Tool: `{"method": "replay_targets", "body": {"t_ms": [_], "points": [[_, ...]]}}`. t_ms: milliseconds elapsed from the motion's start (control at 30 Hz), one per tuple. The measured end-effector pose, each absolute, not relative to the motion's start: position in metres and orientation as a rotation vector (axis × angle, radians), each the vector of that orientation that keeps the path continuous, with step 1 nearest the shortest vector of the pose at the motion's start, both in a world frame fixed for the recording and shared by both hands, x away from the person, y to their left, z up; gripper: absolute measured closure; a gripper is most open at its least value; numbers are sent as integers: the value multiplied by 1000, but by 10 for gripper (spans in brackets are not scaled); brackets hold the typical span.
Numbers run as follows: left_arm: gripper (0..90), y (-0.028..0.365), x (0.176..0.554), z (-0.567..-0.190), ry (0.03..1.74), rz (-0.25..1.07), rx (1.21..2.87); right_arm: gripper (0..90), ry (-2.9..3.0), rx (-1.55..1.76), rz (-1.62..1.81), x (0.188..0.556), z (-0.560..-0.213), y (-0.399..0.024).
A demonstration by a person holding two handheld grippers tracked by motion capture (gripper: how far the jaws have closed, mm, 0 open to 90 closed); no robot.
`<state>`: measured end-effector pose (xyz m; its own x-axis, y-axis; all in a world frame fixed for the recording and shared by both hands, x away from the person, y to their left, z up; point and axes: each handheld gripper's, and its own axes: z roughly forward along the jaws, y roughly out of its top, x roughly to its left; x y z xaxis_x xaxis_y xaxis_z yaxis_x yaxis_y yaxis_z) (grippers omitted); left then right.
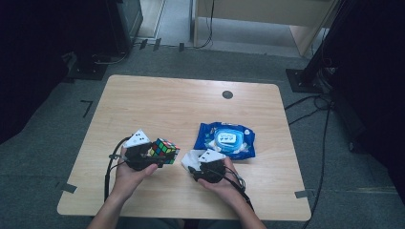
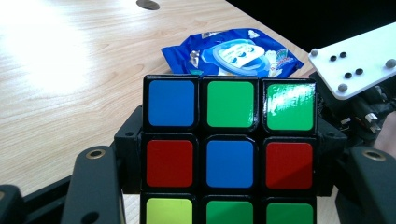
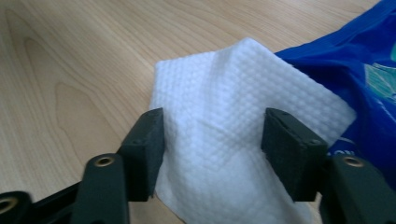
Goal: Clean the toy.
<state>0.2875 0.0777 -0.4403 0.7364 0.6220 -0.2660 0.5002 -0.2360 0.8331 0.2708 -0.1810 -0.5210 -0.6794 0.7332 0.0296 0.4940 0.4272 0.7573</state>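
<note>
1. Wood-grain table (image 1: 153,100), light laminate, with a dark round grommet (image 1: 228,94) near the far edge.
2. Left gripper (image 1: 152,153) is clamped on a Rubik's cube (image 1: 164,150); the jaws sit against opposite sides of it. The cube is at the near-left part of the table, just ahead of the left hand (image 1: 126,174).
3. Left gripper view: the cube's (image 2: 229,149) facing side reads blue, green, green along the top row, red, blue, red in the middle, and yellow-green, green, green at the bottom. The cube looks scrambled.
4. Can't tell from any view whether the cube rests on the table or is lifted slightly off it.
5. Right gripper (image 1: 197,161) is at the near-centre, held by the right hand (image 1: 220,183), with its grey three-cornered plate (image 1: 212,155) on top.
6. Right gripper view: the jaws stand apart, either side of a white wet wipe (image 3: 233,135) that lies between them. The left pad is at the wipe's edge; the right pad looks short of pressing it, so no firm grip.
7. The wipe is embossed, folded and lying on the table, with its far corner touching the blue wet-wipe pack (image 3: 364,84).
8. Wet-wipe pack (image 1: 225,140) lies flat right of centre, just beyond the right gripper, with its pale lid on top. It is well apart from the cube.
</note>
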Motion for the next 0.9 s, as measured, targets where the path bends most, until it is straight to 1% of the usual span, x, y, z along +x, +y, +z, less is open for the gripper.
{"method": "replay_targets", "body": {"t_ms": [100, 200, 233, 267, 300, 433, 633, 733, 900], "points": [[341, 77, 287, -441, 861, 148, 1891, 510, 2359, 1082, 1104, 271, -521, -182], [340, 77, 287, -441, 848, 146, 1885, 715, 2325, 1131, 1097, 271, -520, -186], [340, 77, 286, -441, 842, 151, 1885, 770, 2322, 1138, 1089, 272, -519, -188], [341, 77, 286, -441, 838, 157, 1882, 817, 2308, 1148, 1091, 272, -519, -189], [341, 76, 286, -441, 833, 159, 1880, 837, 2315, 1152, 1093, 272, -519, -190], [341, 75, 285, -442, 821, 171, 1888, 855, 2294, 1136, 1198, 269, -506, -194], [340, 64, 280, -448, 748, 192, 1921, 854, 2121, 1073, 1525, 252, -448, -201], [341, 53, 272, -450, 677, 224, 1945, 853, 2091, 1016, 1664, 241, -426, -200], [341, 39, 259, -448, 570, 278, 1954, 849, 2121, 933, 1751, 228, -414, -188]]}}
